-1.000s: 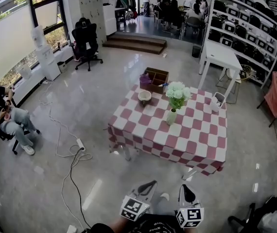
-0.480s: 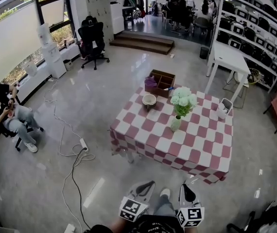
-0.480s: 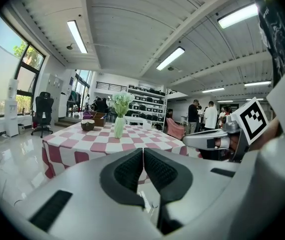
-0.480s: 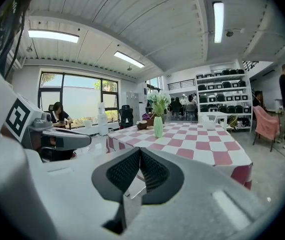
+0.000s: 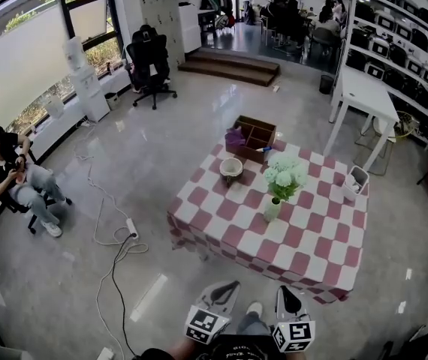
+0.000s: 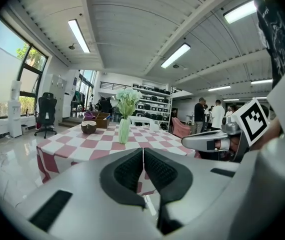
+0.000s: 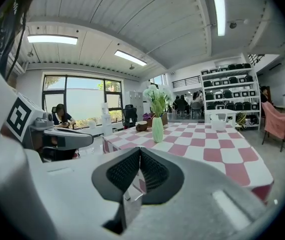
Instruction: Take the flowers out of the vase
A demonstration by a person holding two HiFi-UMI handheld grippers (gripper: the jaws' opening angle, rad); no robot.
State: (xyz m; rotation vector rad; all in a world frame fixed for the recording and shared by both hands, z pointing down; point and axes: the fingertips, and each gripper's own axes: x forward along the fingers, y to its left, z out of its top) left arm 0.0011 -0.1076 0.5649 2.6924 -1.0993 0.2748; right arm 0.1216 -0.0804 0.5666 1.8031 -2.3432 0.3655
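Pale flowers (image 5: 284,175) stand in a green vase (image 5: 272,209) near the middle of the checked tabletop (image 5: 311,238). A bowl (image 5: 231,169) and a box (image 5: 253,136) sit at its far left corner. The left gripper (image 6: 143,156) and right gripper (image 7: 139,156) hover well short of the table, jaws pressed together, empty.

Red-and-white checkered table (image 5: 304,238) carries a bowl (image 5: 231,168), a wooden box (image 5: 254,136) at its far edge, a white container (image 5: 354,181); black office chair (image 5: 152,66) near window.
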